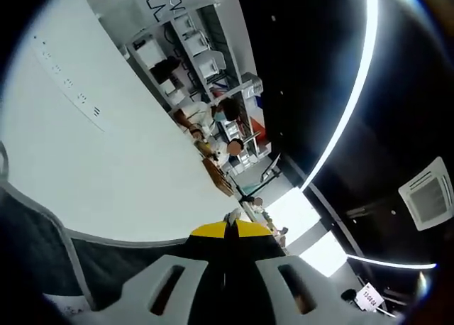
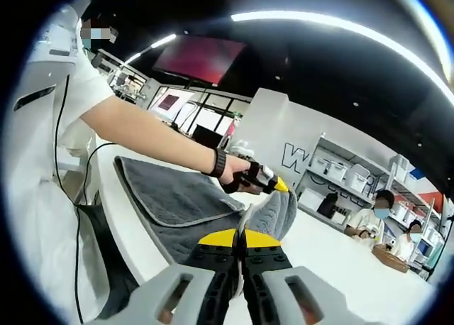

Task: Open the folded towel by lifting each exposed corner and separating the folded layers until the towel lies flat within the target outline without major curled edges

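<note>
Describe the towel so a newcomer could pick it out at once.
In the right gripper view, find the long white table running toward the shelves. The grey towel lies on its near end, one end lifted by both hand-held grippers, right and left. It is the only dark, soft, bound-edged cloth there.

Bright ceiling strips (image 1: 355, 91), glare, fisheye-warped edges.
</note>
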